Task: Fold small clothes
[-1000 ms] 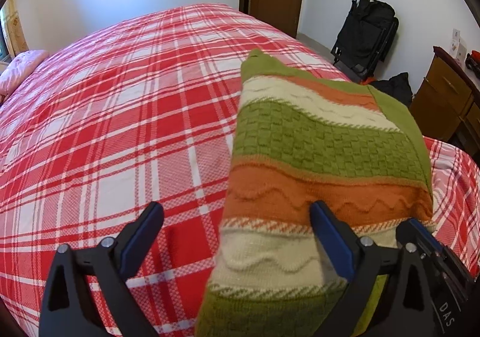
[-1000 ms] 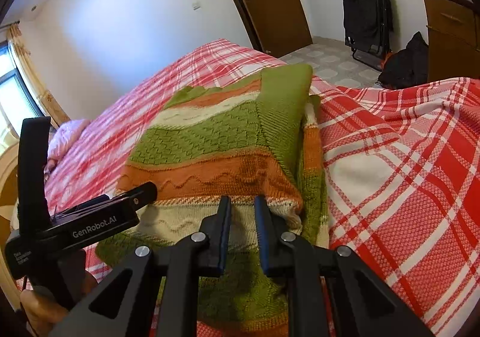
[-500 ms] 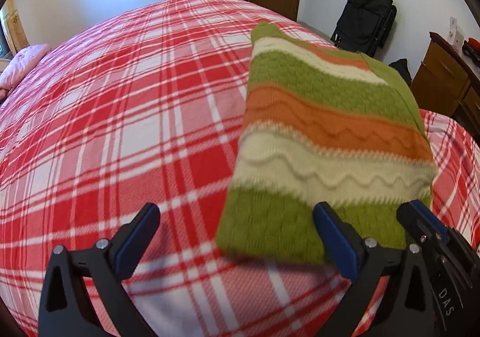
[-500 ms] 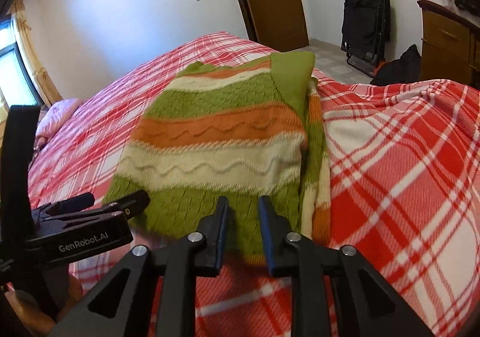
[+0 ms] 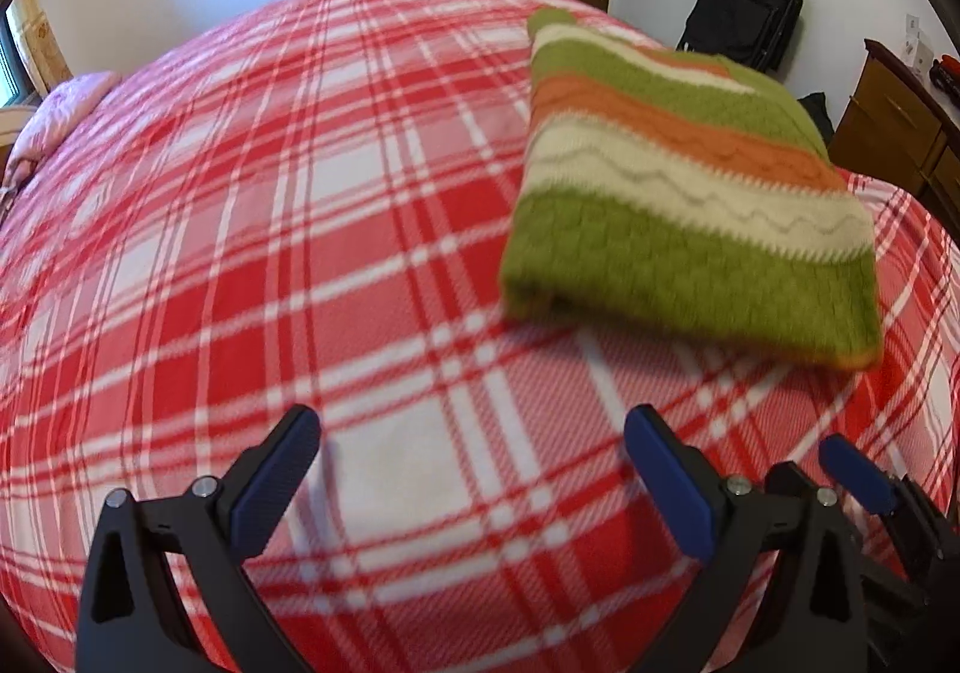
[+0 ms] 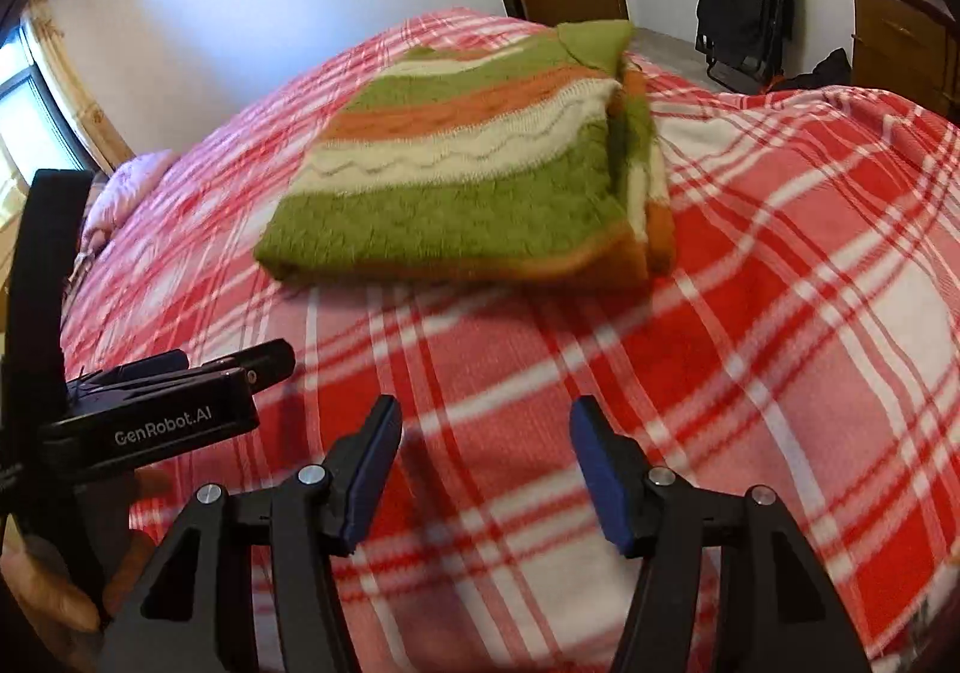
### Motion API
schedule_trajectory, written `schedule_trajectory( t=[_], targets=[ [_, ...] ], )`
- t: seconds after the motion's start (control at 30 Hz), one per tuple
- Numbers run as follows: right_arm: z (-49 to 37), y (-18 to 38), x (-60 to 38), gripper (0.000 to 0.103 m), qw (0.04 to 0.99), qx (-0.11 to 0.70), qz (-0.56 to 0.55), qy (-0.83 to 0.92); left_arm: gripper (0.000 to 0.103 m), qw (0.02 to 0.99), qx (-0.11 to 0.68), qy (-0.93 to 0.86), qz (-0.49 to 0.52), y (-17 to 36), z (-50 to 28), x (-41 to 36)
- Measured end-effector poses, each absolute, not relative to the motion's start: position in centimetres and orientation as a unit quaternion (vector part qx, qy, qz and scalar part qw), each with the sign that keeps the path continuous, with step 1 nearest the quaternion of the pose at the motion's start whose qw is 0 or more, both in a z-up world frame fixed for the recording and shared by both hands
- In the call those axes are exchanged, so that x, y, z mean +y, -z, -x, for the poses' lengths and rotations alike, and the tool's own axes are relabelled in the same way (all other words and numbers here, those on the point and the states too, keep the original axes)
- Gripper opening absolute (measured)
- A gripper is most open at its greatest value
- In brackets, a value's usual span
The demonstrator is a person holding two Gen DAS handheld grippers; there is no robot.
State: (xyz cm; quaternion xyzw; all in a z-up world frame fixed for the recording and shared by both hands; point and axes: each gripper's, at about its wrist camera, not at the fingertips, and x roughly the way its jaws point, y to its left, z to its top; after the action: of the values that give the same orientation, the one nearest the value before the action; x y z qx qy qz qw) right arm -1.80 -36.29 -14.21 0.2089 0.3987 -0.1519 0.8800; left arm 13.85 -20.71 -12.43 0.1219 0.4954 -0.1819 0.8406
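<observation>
The folded sweater (image 5: 690, 193) lies flat on the plaid bedspread (image 5: 300, 253), ahead of both my grippers and well clear of them. It is a squarish packet of chunky knit in bands of olive green, cream and orange, with wavy lines running through the cream band. From my right side I can see its layered edge (image 6: 642, 181), where the folded thicknesses stack up with an orange hem at the bottom.

My left gripper (image 5: 474, 469) hangs over bare bedspread, its blue-padded fingers (image 5: 276, 481) spread wide with nothing between them. My right gripper (image 6: 486, 469) is also over bare cloth, jaws apart and empty; they have just been opening, having stood nearly together over the sweater's near edge a second ago. Back then the sweater filled the space right at my fingertips in both views; now both grippers sit back from it, and a strip of bedspread shows between us.

The bedspread is a soft woven cover in red, pink and white checks, lightly rumpled on the right. My fingers are matte black plastic with bolts at the joints. At far left of the right view, a hand (image 6: 54, 595) grips the other tool's handle.
</observation>
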Motion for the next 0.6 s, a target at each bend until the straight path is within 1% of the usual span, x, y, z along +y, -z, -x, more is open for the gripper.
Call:
schedule_trajectory(
  t=[0.1, 0.3, 0.53, 0.6],
  targets=[
    [2.9, 14.2, -36.2, 0.060, 0.875, 0.406, -0.212, 0.156, 0.103, 0.824, 0.525, 0.172, -0.123, 13.4, -13.5, -20.1],
    [4.3, 13.0, -35.7, 0.060, 0.868, 0.411, -0.223, 0.167, 0.103, 0.810, 0.552, 0.156, -0.121, 13.7, -12.6, -19.4],
    [5.6, 9.4, -35.8, 0.060, 0.880, 0.372, -0.230, 0.185, 0.103, 0.782, 0.586, 0.152, -0.150, 14.2, -10.8, -19.1],
    [6.0, 8.4, -35.7, 0.060, 0.885, 0.360, -0.228, 0.189, 0.103, 0.766, 0.609, 0.145, -0.146, 14.4, -10.5, -18.8]
  ],
)
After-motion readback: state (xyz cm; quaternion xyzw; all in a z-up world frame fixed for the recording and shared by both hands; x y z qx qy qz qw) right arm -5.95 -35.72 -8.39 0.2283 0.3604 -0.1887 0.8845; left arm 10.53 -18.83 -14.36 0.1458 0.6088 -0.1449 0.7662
